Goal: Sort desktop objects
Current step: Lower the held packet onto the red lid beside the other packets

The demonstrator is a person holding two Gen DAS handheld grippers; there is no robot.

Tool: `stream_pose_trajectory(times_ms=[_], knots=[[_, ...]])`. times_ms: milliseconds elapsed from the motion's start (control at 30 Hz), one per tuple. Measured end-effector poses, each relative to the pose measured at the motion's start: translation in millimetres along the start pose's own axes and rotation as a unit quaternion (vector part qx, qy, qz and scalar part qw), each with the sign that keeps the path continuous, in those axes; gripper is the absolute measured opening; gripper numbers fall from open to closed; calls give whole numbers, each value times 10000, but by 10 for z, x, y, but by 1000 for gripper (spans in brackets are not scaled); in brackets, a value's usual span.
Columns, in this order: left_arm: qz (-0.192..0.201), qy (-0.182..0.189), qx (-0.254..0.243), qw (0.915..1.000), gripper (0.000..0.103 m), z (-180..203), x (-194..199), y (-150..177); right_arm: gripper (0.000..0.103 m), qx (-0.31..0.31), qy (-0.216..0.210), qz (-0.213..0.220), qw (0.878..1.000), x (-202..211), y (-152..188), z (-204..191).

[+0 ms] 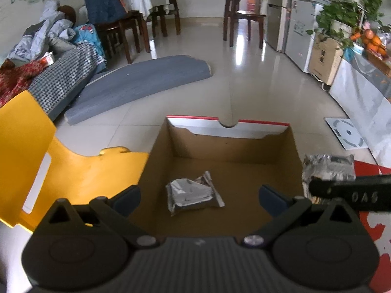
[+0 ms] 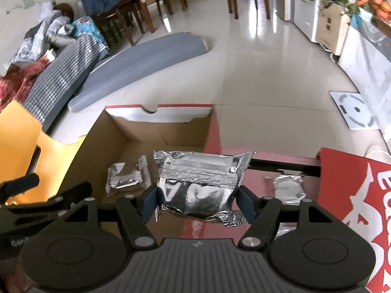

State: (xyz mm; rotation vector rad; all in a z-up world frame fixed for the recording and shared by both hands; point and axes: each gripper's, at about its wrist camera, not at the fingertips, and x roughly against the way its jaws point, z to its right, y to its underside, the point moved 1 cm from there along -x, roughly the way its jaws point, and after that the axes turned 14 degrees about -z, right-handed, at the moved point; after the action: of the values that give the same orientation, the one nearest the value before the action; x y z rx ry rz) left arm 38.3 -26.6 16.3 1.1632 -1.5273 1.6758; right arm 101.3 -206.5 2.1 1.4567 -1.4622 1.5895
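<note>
Left wrist view: the left gripper (image 1: 199, 196) is hovering over the open box (image 1: 234, 146), its jaws standing wide apart with nothing between them. One foil pack (image 1: 194, 196) is lying flat on the box floor, just ahead of the jaws and between their lines. To the right of the jaws, the right gripper (image 1: 317, 188) is reaching in with a second pack (image 1: 328, 168) held above the box's right wall. A yellow chair (image 1: 48, 166) is sitting to the left of the jaws, touching or just beside the box.

Right wrist view: the right gripper (image 2: 198, 204) is gripping the held pack (image 2: 200, 183), its jaws clamped on the pack's two sides. The pack is hanging over the box's right wall (image 2: 212, 131), not yet fully over the floor. To do this well, I would carry it further left of the wall before releasing, and lower it so it is dropping flat beside the first pack (image 2: 127, 178), not on the rim. The left gripper should be kept aside. A third pack (image 2: 288, 188) is waiting right of the jaws on the red table (image 2: 268, 161).

The room beyond is tiled floor (image 2: 268, 73), with a grey mat (image 2: 146, 56), dark chairs and a cluttered sofa further ahead.
</note>
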Motion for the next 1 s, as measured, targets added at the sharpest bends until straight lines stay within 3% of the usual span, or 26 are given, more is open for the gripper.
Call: stream_pose_trajectory(times_ms=[400, 1000], knots=[[-82, -130, -505, 9986, 103, 369, -138, 0, 68, -571, 22, -98, 9983, -82, -42, 539], [-413, -279, -786, 9957, 103, 585, -379, 19, 68, -625, -117, -486, 9968, -541, -12, 790]])
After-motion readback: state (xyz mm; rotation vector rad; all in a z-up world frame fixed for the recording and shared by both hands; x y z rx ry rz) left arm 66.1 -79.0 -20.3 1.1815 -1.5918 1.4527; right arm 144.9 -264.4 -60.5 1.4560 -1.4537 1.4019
